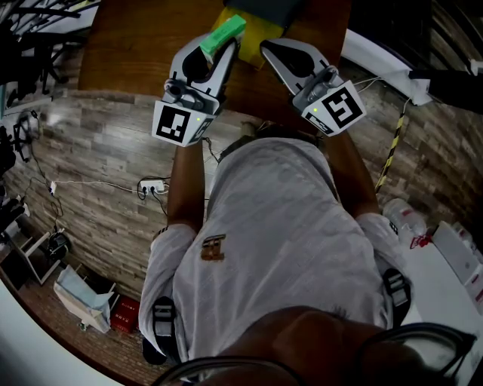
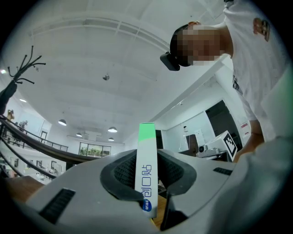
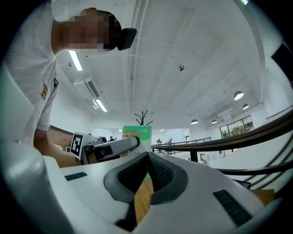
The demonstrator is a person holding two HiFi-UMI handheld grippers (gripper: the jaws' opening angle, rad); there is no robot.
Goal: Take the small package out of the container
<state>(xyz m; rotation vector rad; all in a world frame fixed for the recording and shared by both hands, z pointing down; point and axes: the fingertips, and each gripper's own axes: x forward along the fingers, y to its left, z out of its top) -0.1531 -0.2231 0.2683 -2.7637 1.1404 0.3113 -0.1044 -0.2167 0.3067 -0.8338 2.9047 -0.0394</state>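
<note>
The left tongs are clamped on the small package, a narrow white carton with a green end and a blue round logo near its lower end. In the left gripper view the small package stands upright between the two dark ribbed pads, which press on its flat sides, and its green end sticks out past the tips. In the head view it sits upper centre, held in the air over the near edge of the brown wooden desk.

The right tongs are just beside it to the right, empty, with the jaws brought together to a point. In the right gripper view the tips of the right tongs meet, and only a wedge of wood grain shows below them. The left tongs and the green end of the package appear behind, centre left.

At the top edge of the head view a yellow object and a dark object lie on the desk, too cut off to identify. Below is a wood-patterned floor.
</note>
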